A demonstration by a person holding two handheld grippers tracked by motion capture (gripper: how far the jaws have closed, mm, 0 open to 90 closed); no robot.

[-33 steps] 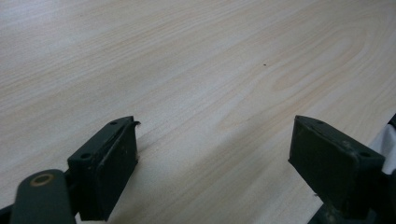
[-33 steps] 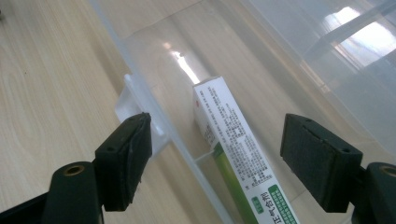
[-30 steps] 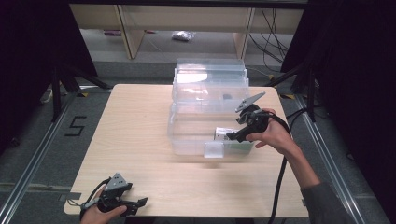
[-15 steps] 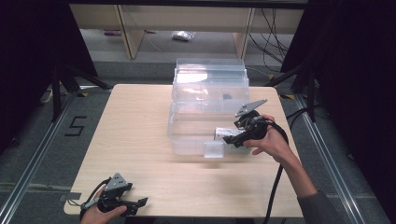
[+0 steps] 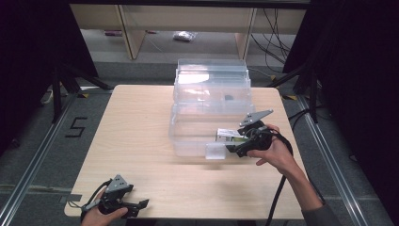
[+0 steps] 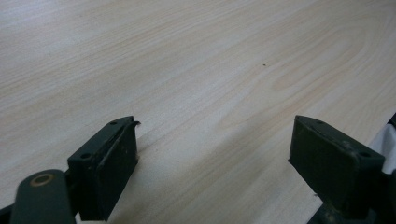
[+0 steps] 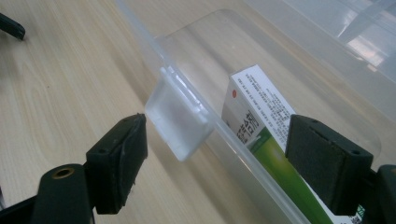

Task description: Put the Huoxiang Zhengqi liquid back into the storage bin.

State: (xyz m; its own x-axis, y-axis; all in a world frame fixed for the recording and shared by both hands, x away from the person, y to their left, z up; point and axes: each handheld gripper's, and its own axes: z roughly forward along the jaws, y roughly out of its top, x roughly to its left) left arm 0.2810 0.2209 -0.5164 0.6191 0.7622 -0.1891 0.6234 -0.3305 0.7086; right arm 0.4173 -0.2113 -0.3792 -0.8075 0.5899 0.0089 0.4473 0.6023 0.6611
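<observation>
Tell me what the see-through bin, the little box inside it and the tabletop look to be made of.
The bin looks like clear, glossy plastic: the table shows through its walls, and its frosted latch tab catches light. The small box looks like printed cardboard, white and green with sharp folded edges and fine text. The tabletop appears to be pale wood or wood-grain laminate with a matte finish; which one, the pictures leave open.

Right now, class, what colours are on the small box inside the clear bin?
The small box is white and green, clearest in the right gripper view.
</observation>
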